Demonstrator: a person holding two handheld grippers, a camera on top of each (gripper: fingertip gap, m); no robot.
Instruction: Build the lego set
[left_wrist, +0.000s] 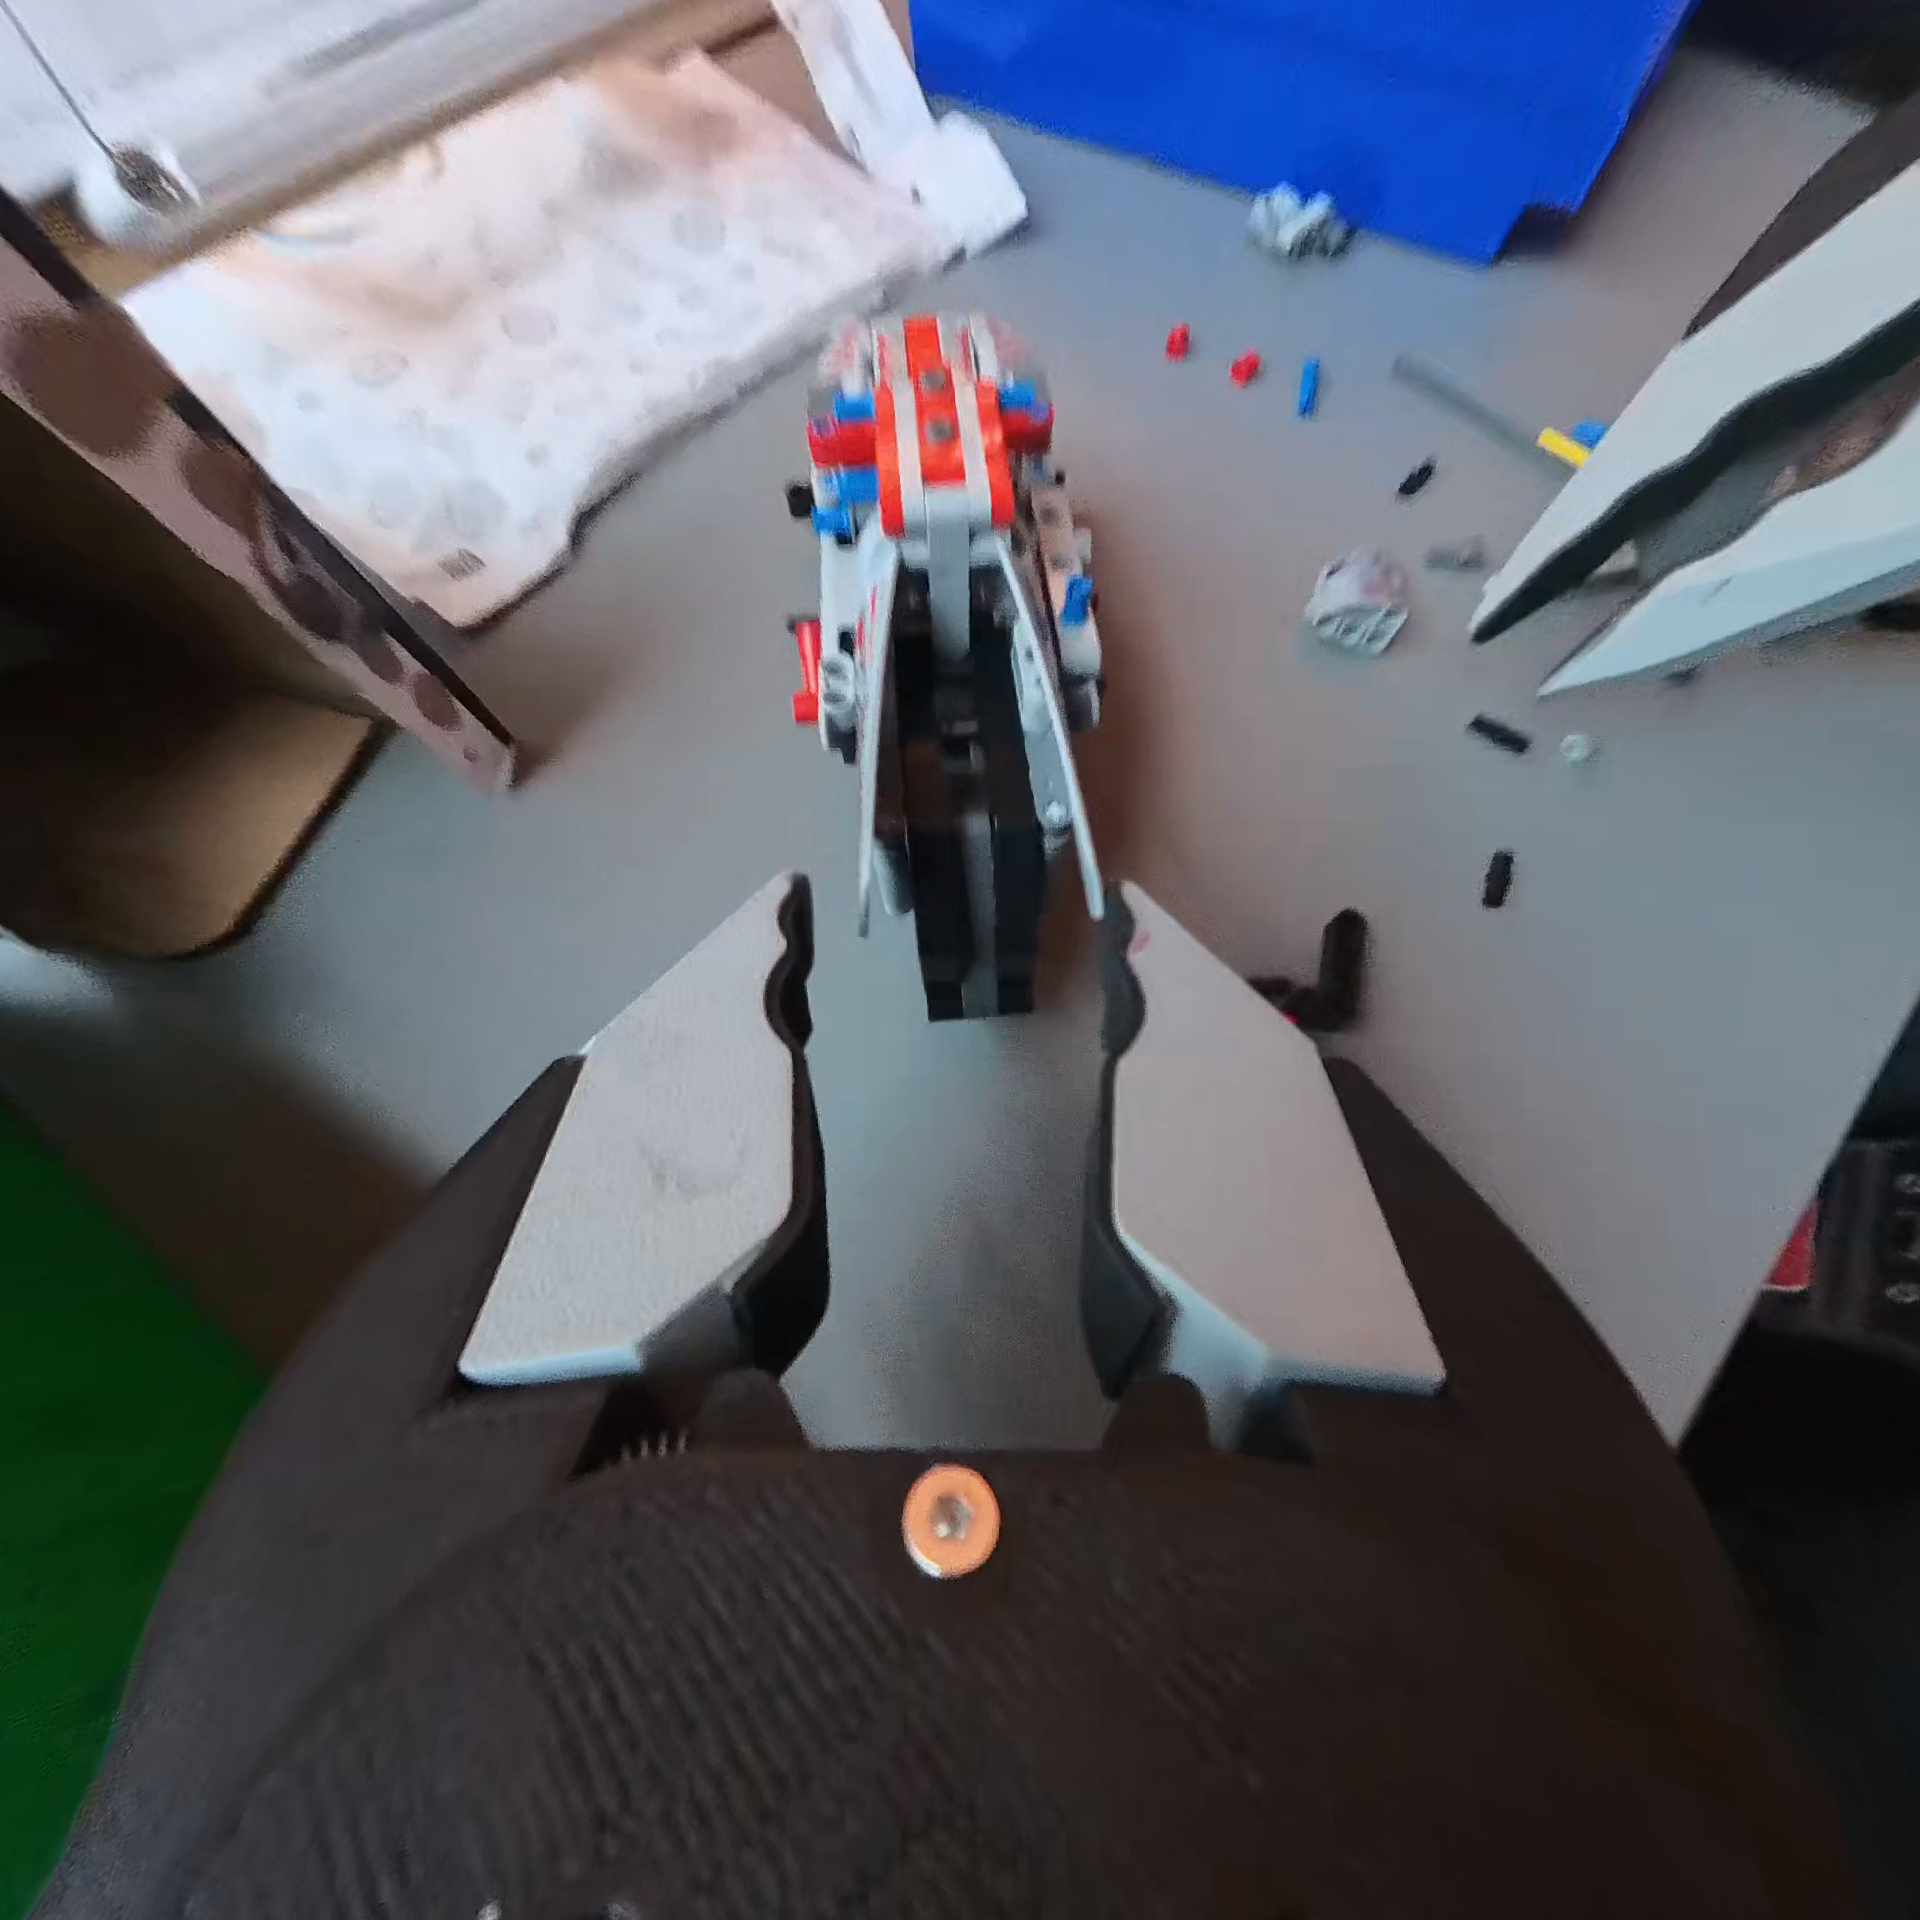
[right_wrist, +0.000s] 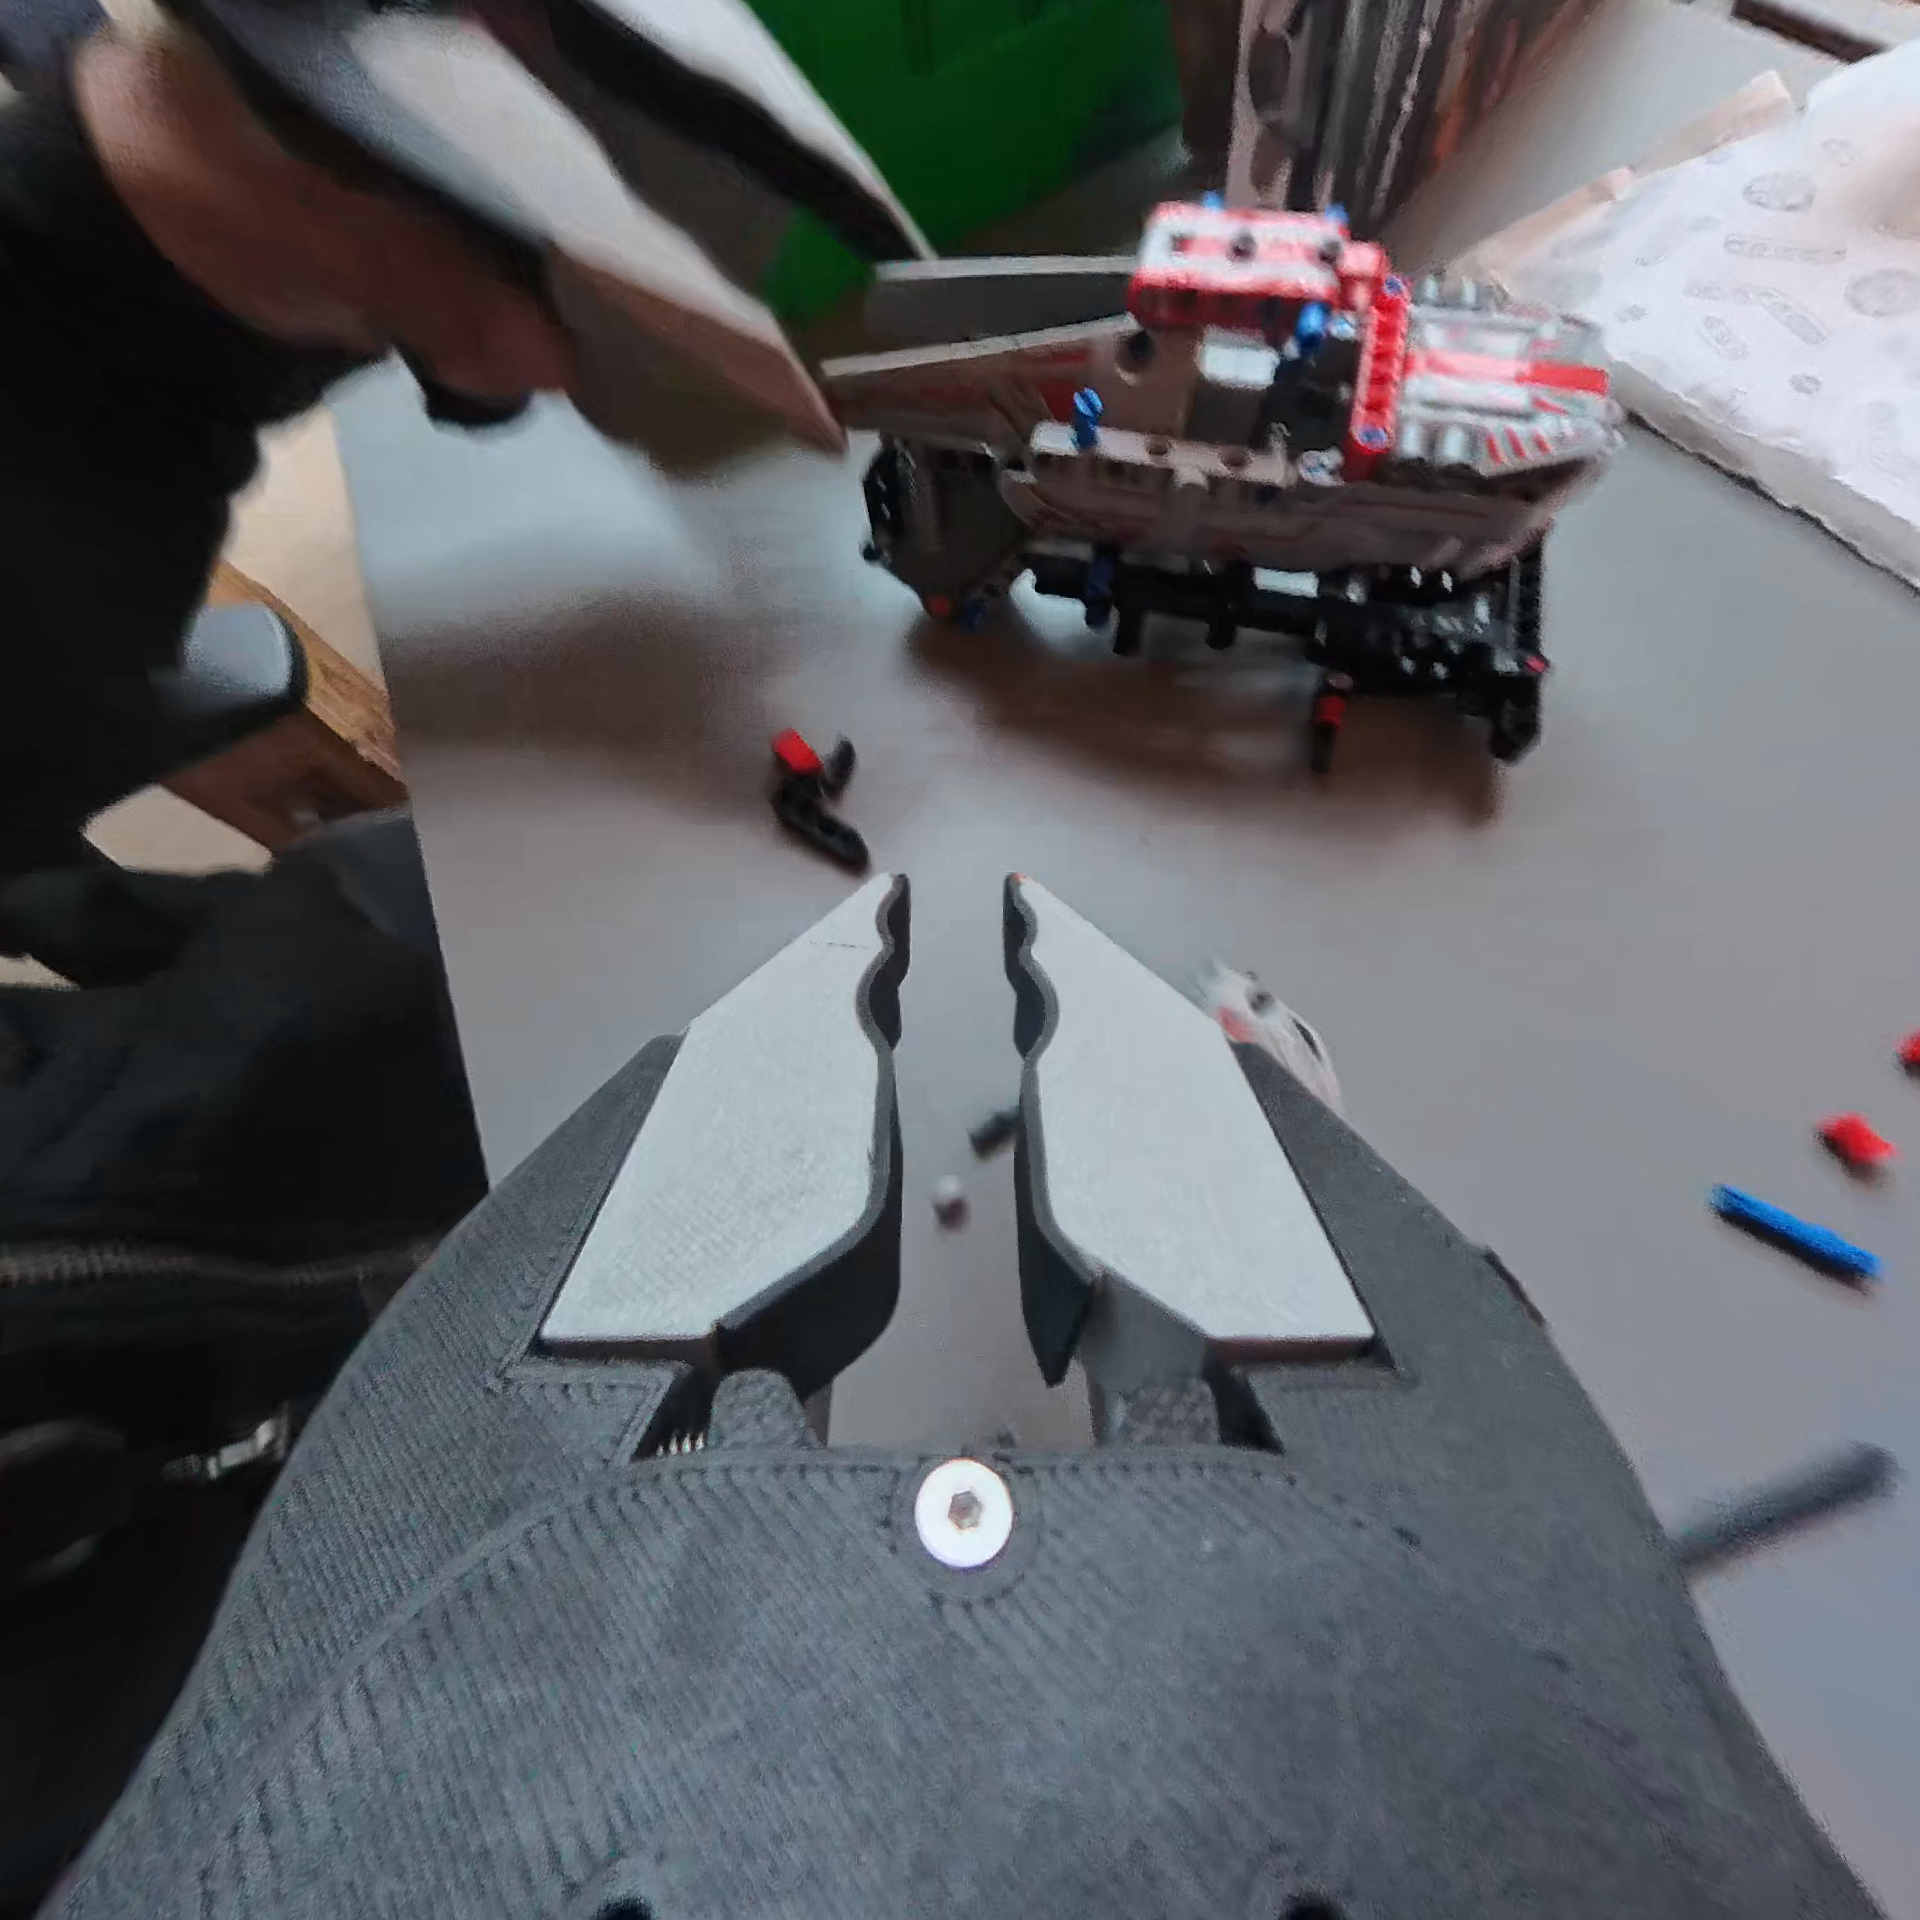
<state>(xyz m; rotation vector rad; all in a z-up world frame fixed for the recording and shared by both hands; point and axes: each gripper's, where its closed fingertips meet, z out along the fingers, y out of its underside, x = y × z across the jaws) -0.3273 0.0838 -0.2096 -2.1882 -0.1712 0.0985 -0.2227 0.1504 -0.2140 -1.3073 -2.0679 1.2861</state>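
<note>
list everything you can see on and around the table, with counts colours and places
lego model: one, red, white, grey and black, standing mid table
table: one, grey
loose pieces: a scatter, red, blue, black, to the model's right
black angled piece: one, with a red bit, near the table edge
paper sheet: one, white, behind the model
blue bin: one, at the back
left gripper: open, empty, facing the model
right gripper: open, empty, over bare table

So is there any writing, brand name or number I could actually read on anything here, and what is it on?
None can be read.
White printed sheet, left of the lego model: faint round marks, too blurred.
Model's red and white striped side panels: pattern only, no legible text.
Crumpled wrapper on the table: print too small.
</note>
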